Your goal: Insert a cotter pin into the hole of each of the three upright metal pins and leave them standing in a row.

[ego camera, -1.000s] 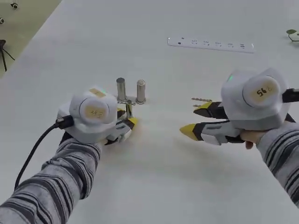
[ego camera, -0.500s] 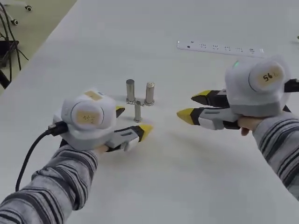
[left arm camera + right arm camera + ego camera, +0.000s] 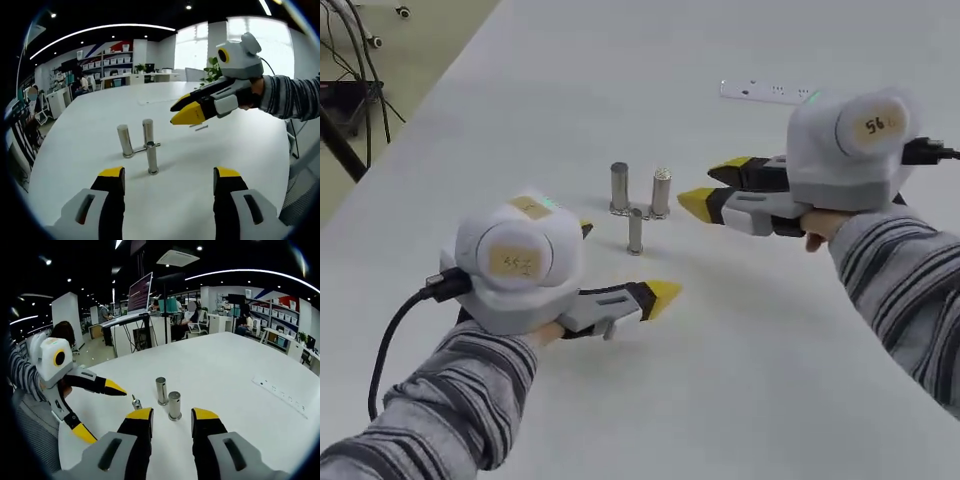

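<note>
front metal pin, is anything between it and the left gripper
Nothing visible. The front metal pin stands on bare table straight ahead of the left gripper and its open jaws; the other two pins are behind it, and the right gripper hovers farther off.

1. My head view is bright and even; the white table [image 3: 770,380] carries only soft, faint shadows.
2. Both gripper views bend strongly at the edges.
3. In my left gripper view the windows [image 3: 192,47] blow out; a ceiling strip light [image 3: 250,271] glares in the right.

White table [image 3: 750,390] bears three upright pins [image 3: 636,230] and a power strip [image 3: 760,92].
</note>
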Tool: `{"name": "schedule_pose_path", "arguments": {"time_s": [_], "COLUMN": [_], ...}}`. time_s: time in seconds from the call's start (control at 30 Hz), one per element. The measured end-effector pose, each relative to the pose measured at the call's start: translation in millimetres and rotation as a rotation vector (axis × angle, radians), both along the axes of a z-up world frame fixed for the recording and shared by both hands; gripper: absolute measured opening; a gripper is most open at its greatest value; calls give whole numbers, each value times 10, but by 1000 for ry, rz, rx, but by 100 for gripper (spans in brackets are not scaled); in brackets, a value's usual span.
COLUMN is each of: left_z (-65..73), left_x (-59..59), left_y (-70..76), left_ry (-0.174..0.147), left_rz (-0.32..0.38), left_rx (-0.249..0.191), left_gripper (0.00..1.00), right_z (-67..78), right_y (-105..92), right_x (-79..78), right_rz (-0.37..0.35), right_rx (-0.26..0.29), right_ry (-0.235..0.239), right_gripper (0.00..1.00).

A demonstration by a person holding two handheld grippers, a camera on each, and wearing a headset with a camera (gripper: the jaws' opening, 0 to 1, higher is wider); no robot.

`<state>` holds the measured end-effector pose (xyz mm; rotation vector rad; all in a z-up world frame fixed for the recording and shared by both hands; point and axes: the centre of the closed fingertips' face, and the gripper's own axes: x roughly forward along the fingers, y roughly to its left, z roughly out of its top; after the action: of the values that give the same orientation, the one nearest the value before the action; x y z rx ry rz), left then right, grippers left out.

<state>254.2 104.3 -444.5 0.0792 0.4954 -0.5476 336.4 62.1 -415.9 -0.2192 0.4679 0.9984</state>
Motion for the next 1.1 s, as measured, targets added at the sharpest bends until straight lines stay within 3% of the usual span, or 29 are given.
{"name": "schedule_pose_path", "arguments": {"time_s": [0.13, 0.27, 0.47, 0.73, 0.87, 1.1], "left_z": [9, -5, -36, 13, 77, 86], "left_x": [-46, -68, -92, -82, -91, -178], "left_y": [5, 11, 22, 29, 4, 15], "left_ry": [-5, -6, 8, -6, -24, -12], "left_rz": [-2, -7, -18, -17, -25, -34], "left_rx": [7, 20, 8, -21, -40, -24], "left_gripper": [78, 83, 90, 96, 99, 99], "right_z": [-49, -120, -250, -345, -345, -342], "right_y": [105, 149, 269, 379, 390, 392], "right_x": [83, 142, 213, 198, 225, 227], "right_rz": [-15, -25, -26, -4, -4, -10], "right_rx": [25, 17, 43, 30, 35, 43], "right_ry": [13, 8, 59, 67, 76, 85], "right_gripper": [25, 25, 22, 17, 14, 11]}}
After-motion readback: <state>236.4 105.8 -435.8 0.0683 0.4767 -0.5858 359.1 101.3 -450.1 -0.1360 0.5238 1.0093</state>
